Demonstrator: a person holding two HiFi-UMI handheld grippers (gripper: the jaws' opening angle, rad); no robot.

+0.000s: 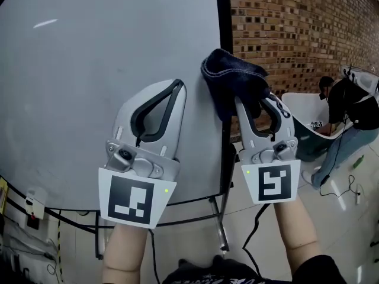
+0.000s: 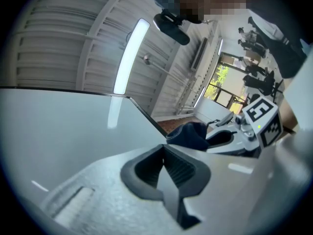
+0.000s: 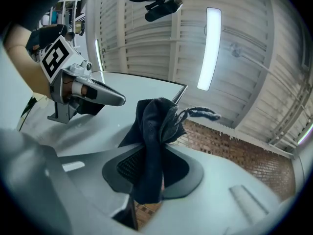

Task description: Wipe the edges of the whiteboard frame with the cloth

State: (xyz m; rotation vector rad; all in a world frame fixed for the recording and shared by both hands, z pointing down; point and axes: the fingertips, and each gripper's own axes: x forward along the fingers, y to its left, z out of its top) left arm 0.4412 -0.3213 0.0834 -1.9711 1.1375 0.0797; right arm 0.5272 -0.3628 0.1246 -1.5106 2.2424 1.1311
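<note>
where the right gripper pinches the dark blue bunched fabric cloth, cloth overlaps the thin black whiteboard frame edge just ahead of its jaws; contact unclear. left gripper pressed together, empty, just beside the right, over the pale grey whiteboard surface.

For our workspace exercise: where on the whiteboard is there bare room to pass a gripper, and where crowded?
Free: whiteboard above and left of the left gripper, up to the frame. Crowded: the cloth in the right gripper, at that frame.

Red brick wall, pale tiled floor, slatted ceiling, long strip light
</note>
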